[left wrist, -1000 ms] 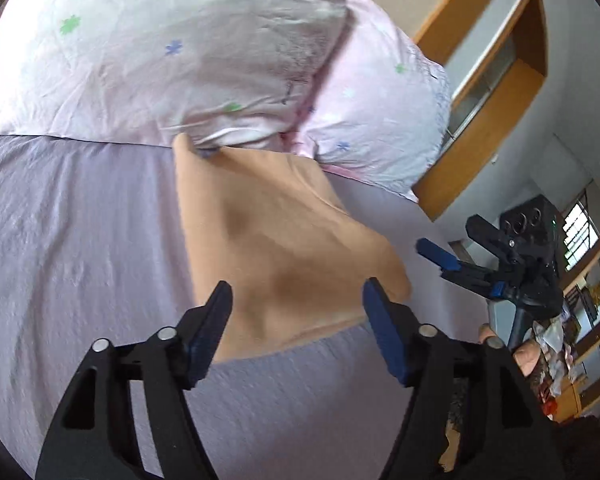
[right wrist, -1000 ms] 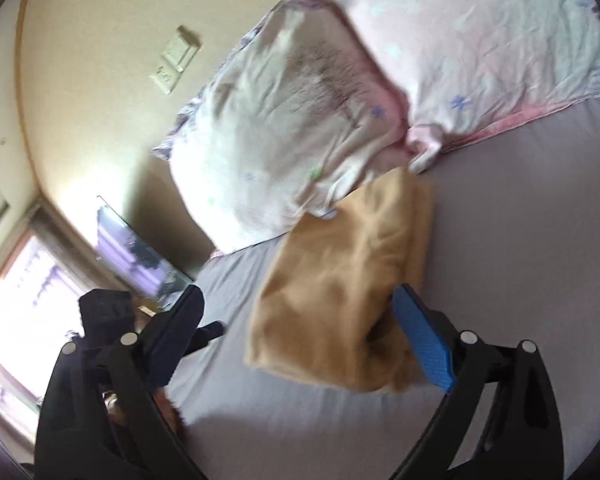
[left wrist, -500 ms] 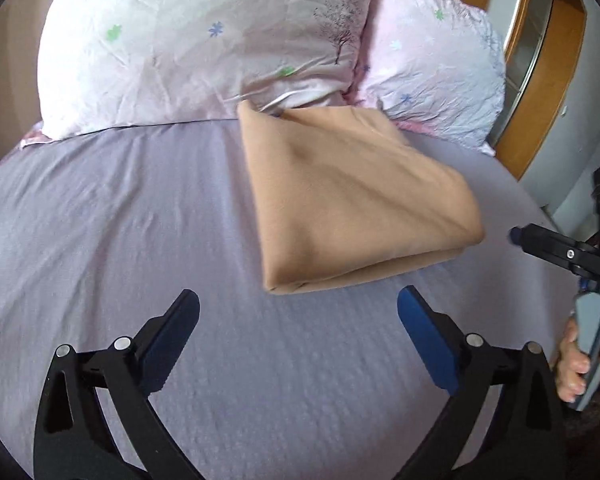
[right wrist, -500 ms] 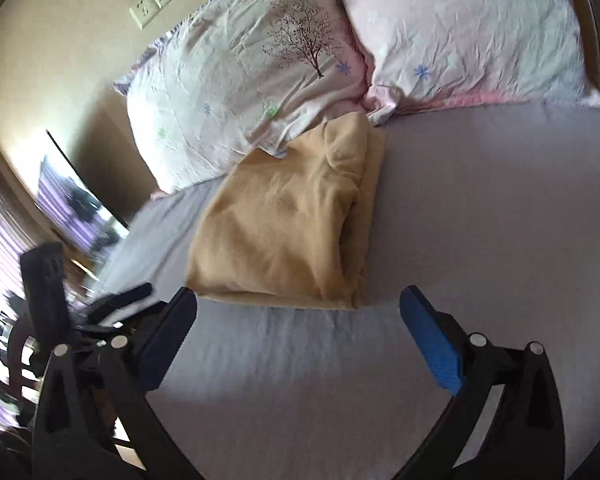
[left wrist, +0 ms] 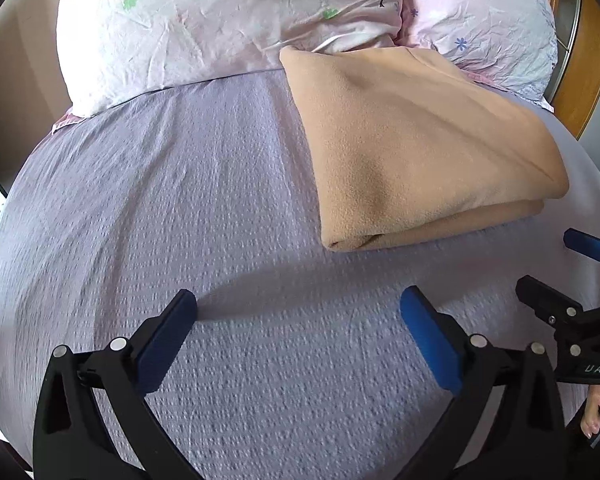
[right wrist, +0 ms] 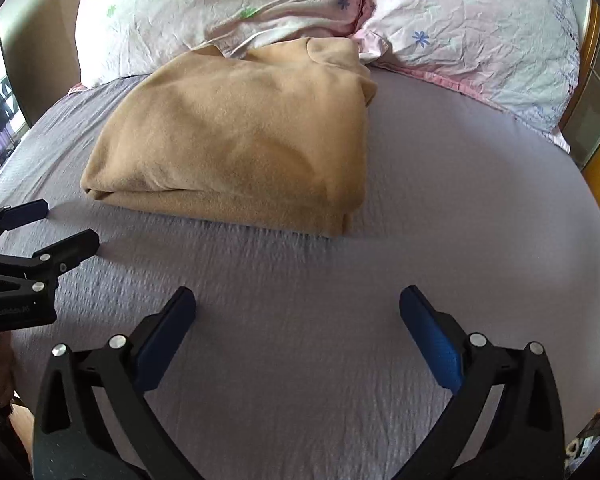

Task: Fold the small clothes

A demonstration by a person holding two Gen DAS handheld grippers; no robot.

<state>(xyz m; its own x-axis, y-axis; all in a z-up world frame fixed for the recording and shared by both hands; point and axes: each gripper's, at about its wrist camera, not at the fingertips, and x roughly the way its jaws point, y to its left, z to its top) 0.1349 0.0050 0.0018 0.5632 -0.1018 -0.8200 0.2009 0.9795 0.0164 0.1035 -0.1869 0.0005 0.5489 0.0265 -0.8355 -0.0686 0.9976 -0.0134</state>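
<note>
A folded tan fleece garment lies flat on the lilac bed sheet, its far end against the pillows; it also shows in the right wrist view. My left gripper is open and empty, hovering over bare sheet short of the garment's near edge. My right gripper is open and empty, also over bare sheet in front of the garment. Each gripper shows at the edge of the other's view: the right one and the left one.
Two pale floral pillows lie at the head of the bed. A wooden frame stands at the right. A wall and window are at the left.
Both grippers have pulled back from the garment and levelled out. The left jaws have opened wider. The garment now lies folded on its own, farther from both grippers.
</note>
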